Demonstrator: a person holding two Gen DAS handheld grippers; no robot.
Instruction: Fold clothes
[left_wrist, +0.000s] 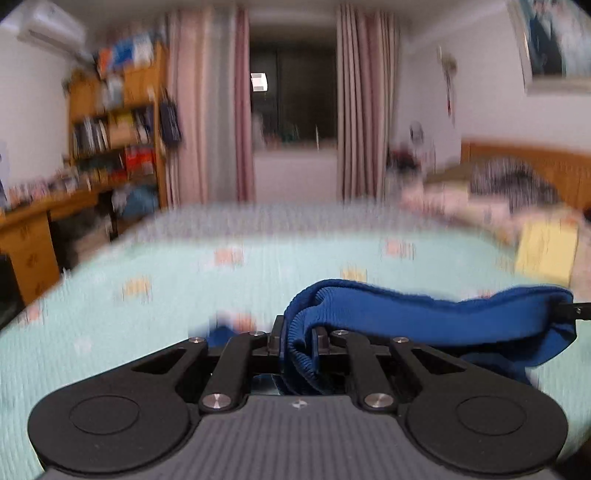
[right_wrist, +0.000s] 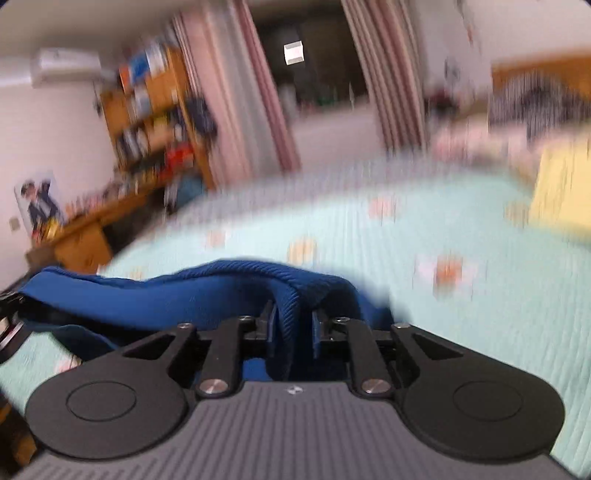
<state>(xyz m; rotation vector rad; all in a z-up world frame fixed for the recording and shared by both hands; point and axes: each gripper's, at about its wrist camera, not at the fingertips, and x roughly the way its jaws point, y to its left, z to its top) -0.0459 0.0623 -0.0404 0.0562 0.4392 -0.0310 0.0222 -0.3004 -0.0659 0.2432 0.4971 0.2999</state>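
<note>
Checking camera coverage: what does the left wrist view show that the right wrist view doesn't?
Only left wrist: a framed picture high on the right wall. Only right wrist: a poster above the desk. Both: the blue garment stretched between the left gripper and right gripper, each clamped on it, over the mint bedspread.

The knit garment (left_wrist: 424, 314) hung stretched above the bed (left_wrist: 147, 266), between the left hand-held gripper (left_wrist: 298, 341) and right hand-held gripper (right_wrist: 291, 328). Beyond the bed stood curtains (left_wrist: 210, 110); left of it, a bookshelf (left_wrist: 114, 122).

No text, label, brand or number is legible anywhere; both views are motion-blurred.
</note>
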